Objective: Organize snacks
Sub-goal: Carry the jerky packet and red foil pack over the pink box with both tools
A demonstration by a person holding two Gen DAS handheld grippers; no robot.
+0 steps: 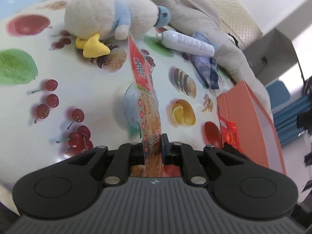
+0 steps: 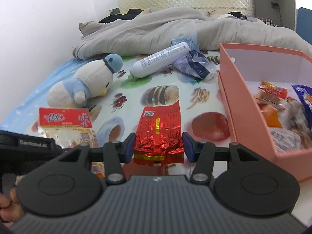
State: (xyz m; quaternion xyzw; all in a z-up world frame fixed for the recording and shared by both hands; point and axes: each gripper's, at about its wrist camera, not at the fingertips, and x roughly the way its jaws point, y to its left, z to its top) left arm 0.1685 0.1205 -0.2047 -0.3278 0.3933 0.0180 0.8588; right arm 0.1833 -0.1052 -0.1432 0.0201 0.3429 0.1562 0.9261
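Observation:
My left gripper is shut on a red and orange snack packet, which stands edge-on out of the jaws above the printed sheet. In the right wrist view the same packet shows its red header at the left, next to the left gripper's black body. My right gripper is shut on a red foil packet, with a blue pad against each of its sides. That foil packet sits beside the pink box. The open pink box to the right holds several snack packets.
A plush duck, a white bottle and a crumpled blue wrapper lie on the fruit-printed sheet. A grey blanket is bunched behind them. A hand shows at the lower left.

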